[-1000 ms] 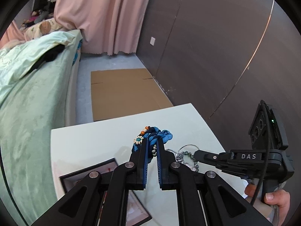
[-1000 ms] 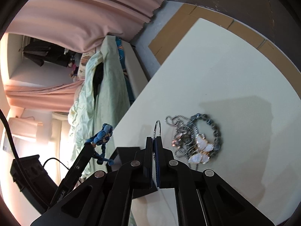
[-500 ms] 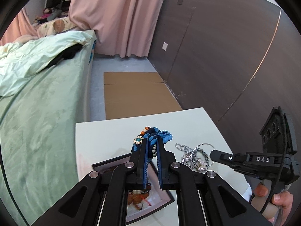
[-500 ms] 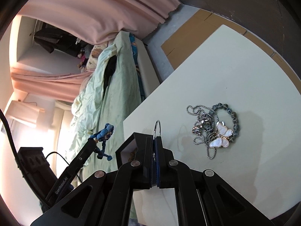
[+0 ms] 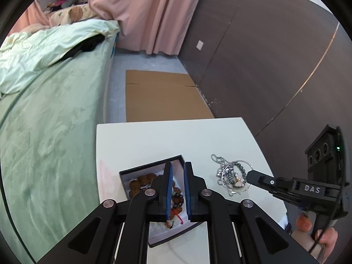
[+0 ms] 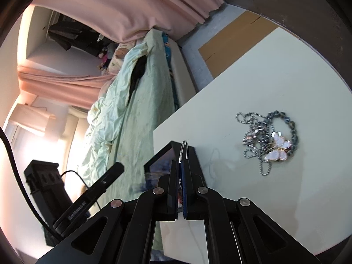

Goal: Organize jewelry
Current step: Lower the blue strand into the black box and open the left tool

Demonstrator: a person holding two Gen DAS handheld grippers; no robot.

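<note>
**Hovering over the jewelry box, hoop pinched in the right claw**

Looking down my left gripper [image 5: 177,167], I see its blue-padded jaws standing a narrow gap apart with nothing between them. Through that gap shows the black-rimmed jewelry box [image 5: 151,165], which sits on the white table [image 5: 165,136] near the edge by the bed. Brown bead bracelets [image 5: 143,180] lie on its pale lining, along with a bit of red cord.

My right gripper [image 6: 181,162] is clamped tight on a thin silver hoop [image 6: 184,149], which pokes up past the fingertips. From the left camera that hoop hangs in front of the tangle on the table, so I cannot tell whether it touches it. A hand [image 5: 325,239] grips the right handle at the lower edge.

The tangle itself is a heap of silver chains [image 6: 255,132] with a dark beaded bracelet [image 6: 292,132] and a white butterfly pendant [image 6: 277,149] on top. It lies on the bare tabletop, apart from the box.
</note>
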